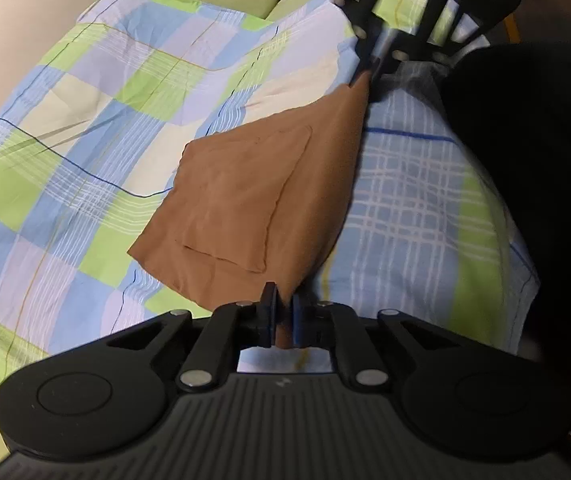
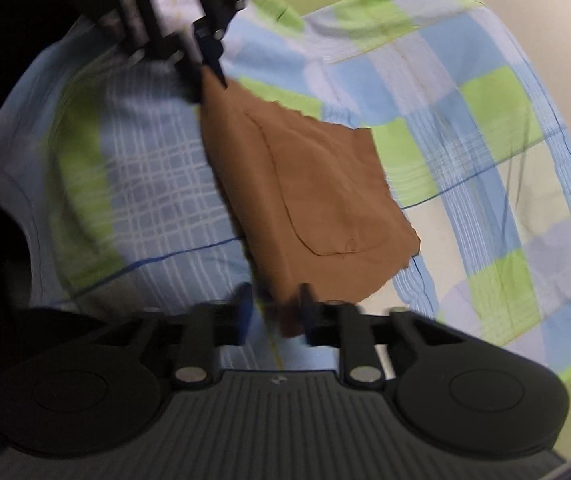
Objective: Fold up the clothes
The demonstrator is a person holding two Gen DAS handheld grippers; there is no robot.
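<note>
Nearest the lens in the left wrist view, the left gripper (image 1: 283, 316) is clamped on a corner of the brown cloth (image 1: 245, 208), which runs from bottom centre to upper right, where the right gripper (image 1: 371, 70) pinches its far corner. From the right wrist view, blurred, the right gripper (image 2: 273, 312) has cloth (image 2: 309, 200) against its right-hand finger; the gap looks wider there, yet the fabric hangs from it. Beneath lies a checked bedsheet (image 1: 85, 160) in blue, green and white.
</note>
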